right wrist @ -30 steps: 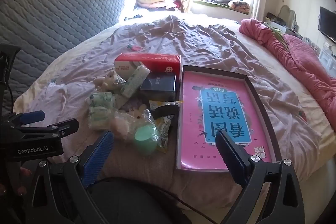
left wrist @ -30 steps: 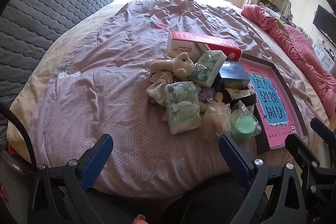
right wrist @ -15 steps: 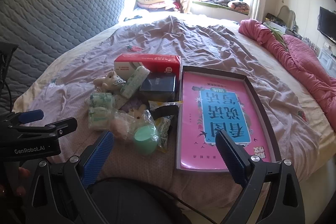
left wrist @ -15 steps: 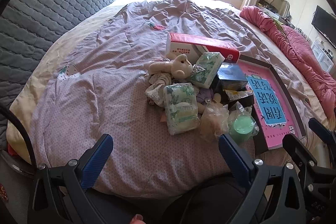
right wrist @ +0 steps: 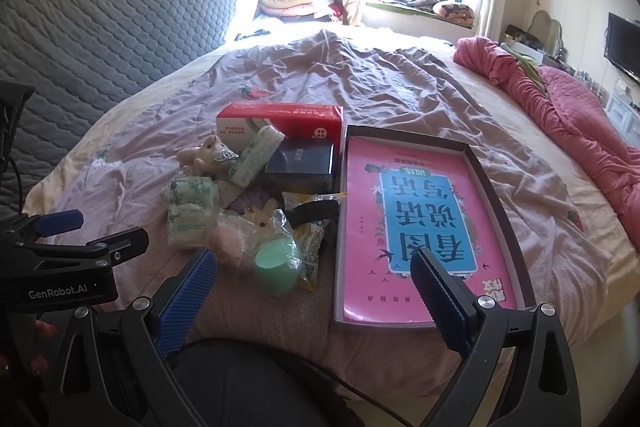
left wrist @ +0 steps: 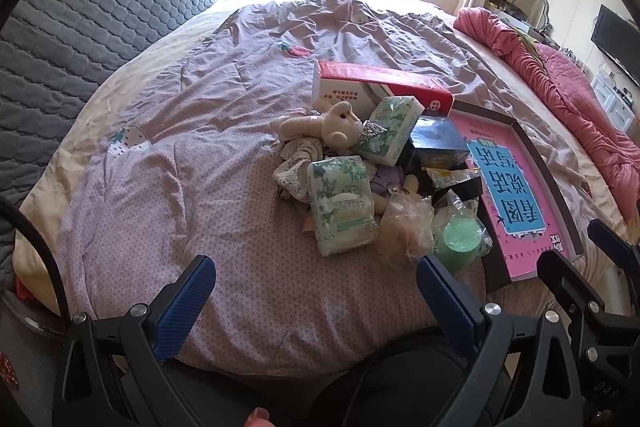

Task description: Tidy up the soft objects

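A heap of small items lies on the purple quilt: a cream teddy bear (left wrist: 328, 129) (right wrist: 208, 155), two green-white tissue packs (left wrist: 342, 203) (left wrist: 390, 135) (right wrist: 191, 211), a bagged pink plush (left wrist: 406, 223), a bagged mint-green cup (left wrist: 458, 241) (right wrist: 276, 263) and a small bunny plush (right wrist: 262, 213). My left gripper (left wrist: 314, 277) hovers open short of the heap, nothing between its blue pads. My right gripper (right wrist: 312, 271) is open too, above the near edge of the bed between the cup and the box lid.
A dark box lid with a pink book cover (right wrist: 420, 223) (left wrist: 508, 187) lies right of the heap. A red-white carton (right wrist: 280, 119) and a dark blue box (right wrist: 302, 163) sit behind it. A pink blanket (right wrist: 560, 107) lies at the right; a grey headboard (left wrist: 80, 27) at the left.
Both views have shifted only slightly; the left gripper has drifted a little, so the heap sits a touch differently in its view. Nothing on the bed moved and both grippers stay open.
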A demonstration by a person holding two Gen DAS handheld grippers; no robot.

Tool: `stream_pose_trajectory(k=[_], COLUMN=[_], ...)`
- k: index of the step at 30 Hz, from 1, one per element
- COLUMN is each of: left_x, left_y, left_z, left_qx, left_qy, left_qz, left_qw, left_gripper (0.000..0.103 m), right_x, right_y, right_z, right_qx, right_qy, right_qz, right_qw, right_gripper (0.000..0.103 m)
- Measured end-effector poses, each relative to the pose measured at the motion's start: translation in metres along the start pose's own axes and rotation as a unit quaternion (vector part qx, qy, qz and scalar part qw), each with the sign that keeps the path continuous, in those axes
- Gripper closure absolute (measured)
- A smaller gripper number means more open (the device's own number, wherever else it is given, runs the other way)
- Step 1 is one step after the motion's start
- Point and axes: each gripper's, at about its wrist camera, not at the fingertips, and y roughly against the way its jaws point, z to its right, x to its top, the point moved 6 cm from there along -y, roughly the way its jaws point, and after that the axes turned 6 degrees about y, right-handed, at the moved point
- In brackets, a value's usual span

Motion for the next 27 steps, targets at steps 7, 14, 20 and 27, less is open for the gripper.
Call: stream_pose_trajectory(k=[7,14,20,27], left_x=[-0.0004,-0.0006,-0.0015,-0.0047], left_y=[0.0010,0.0009,0.0002,-0.0044], left_z=[0.0013,0.0017,0.0017,0.0005], left_qx=[-0.002,-0.002,-0.003,-0.006], left_qy=[-0.002,-0.003,-0.003,-0.001], left_qz=[0.000,-0.001,-0.002,-0.007], left_qw=[1.0000,1.0000,1.0000,1.0000], left_gripper=[0.002,0.002,0.002,0.002], right_x=[-0.0005,-0.0008,-0.0020,-0.0032], right_y=[0.0001,-0.0003,-0.0013,-0.0037], right_z=[0.0012,0.0027,0.0026,0.0010], right_qx=[0.000,0.001,0.001,0.005], right_qy=[-0.002,-0.004,-0.005,-0.005], right_qz=[0.000,-0.001,-0.003,-0.007], right_qw=[1.000,1.000,1.000,1.000], right_gripper=[0.005,0.005,0.005,0.005])
